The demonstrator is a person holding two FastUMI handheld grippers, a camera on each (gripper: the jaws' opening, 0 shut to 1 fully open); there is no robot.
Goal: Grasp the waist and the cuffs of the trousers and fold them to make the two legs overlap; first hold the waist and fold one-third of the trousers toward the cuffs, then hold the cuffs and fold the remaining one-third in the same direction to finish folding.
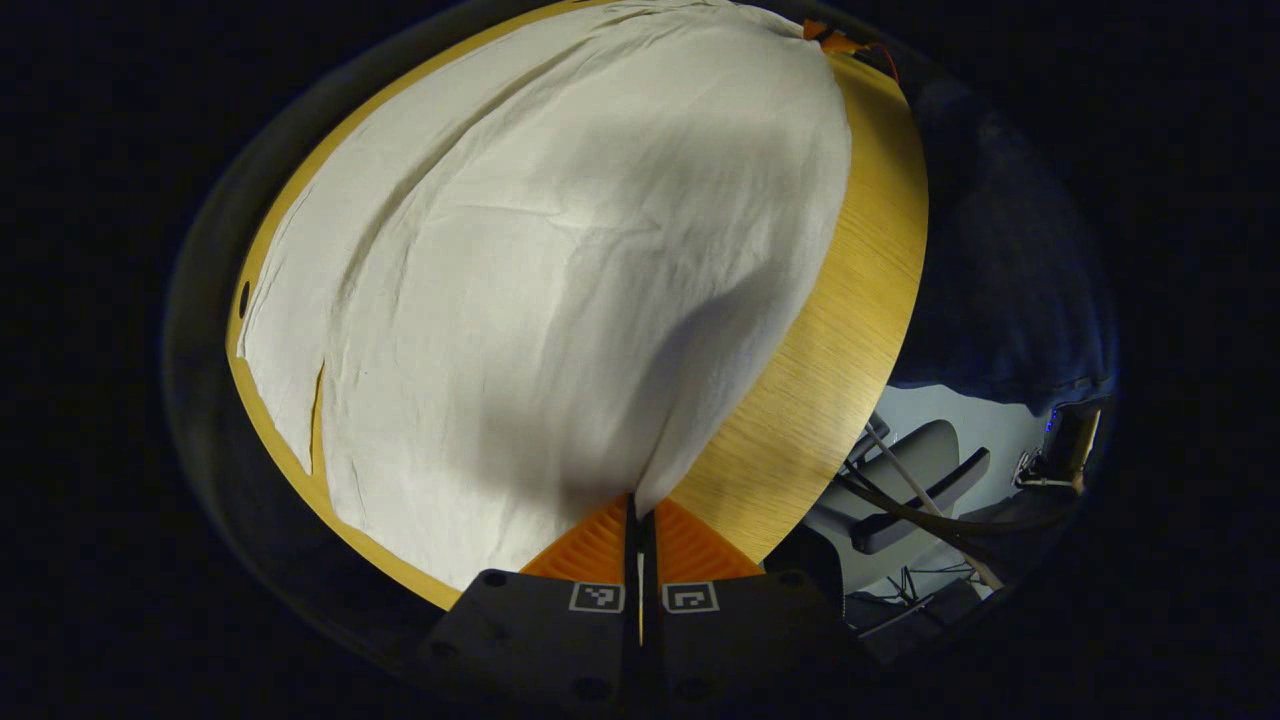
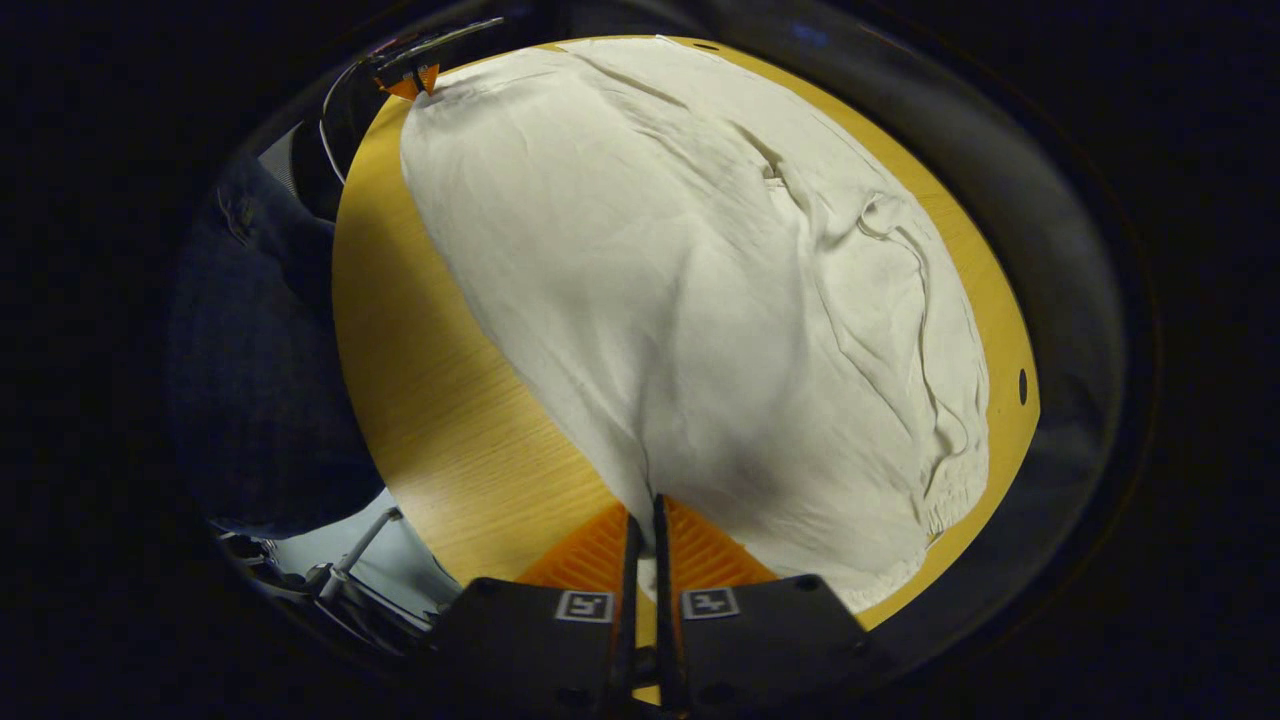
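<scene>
Trousers (image 1: 560, 260): pale off-white cloth, spread over a wooden table (image 1: 850, 330). In the left gripper view they cover most of the tabletop from 12 o'clock down to 7 o'clock, creased in long lines, with a narrow slit of bare wood showing near the edge at 8 o'clock. In the right gripper view they (image 2: 700, 300) run from 11 o'clock to 4 o'clock; a gathered hem sits at 4 o'clock, and a rumpled fold with a seam at 2 o'clock.

Left gripper (image 1: 640, 510): at 6 o'clock of its own view, fingers pressed together on an edge of the cloth, which rises into a drawn-up peak from the tips. It also shows far off in the right gripper view (image 2: 412, 82), at 11 o'clock, at the cloth's far corner.

Right gripper (image 2: 643, 512): at 6 o'clock of its own view, fingers close together, pinching the near edge of the cloth, which narrows to a point between them. It also shows small in the left gripper view (image 1: 828, 38), at 1 o'clock, at the far corner of the cloth.

Table: light wood grain, bare strip along the side nearest the person; a small dark hole (image 2: 1022, 386) near its rim at 3 o'clock in the right gripper view.

Person (image 2: 260, 380): dark clothing, beside the table at 9 o'clock in the right gripper view.

Chair (image 1: 920, 480): dark armrest over a pale floor, 4 o'clock in the left gripper view.
</scene>
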